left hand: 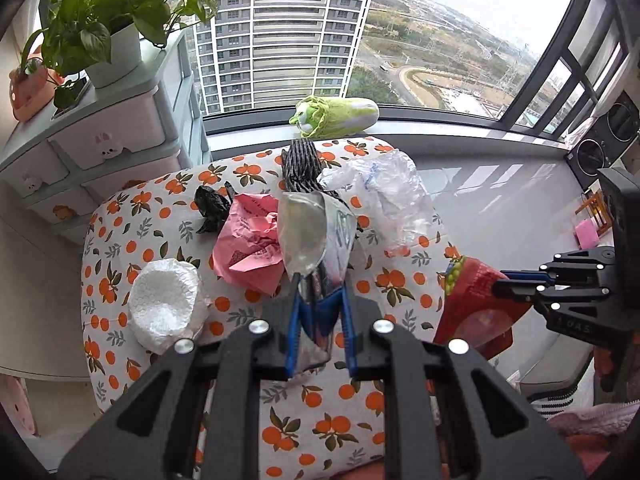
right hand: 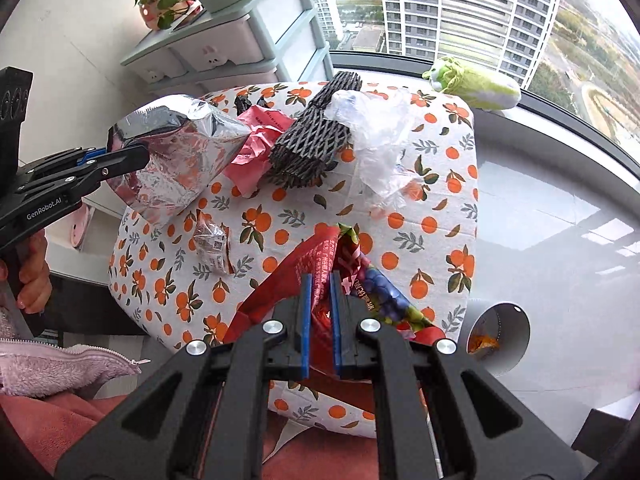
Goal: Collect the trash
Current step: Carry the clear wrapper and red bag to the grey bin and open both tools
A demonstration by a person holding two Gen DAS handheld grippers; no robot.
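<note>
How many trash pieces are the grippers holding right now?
2: a silver foil bag in the left gripper, a red snack bag in the right gripper.

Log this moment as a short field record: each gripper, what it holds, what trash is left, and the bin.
left gripper: shut on silver bag, lifted
right gripper: shut on red bag
surface: orange-print cushion
left on cushion: pink paper, black net, clear plastic, white foam cup, small wrapper, black bag
bin: right of cushion, something orange inside
</note>
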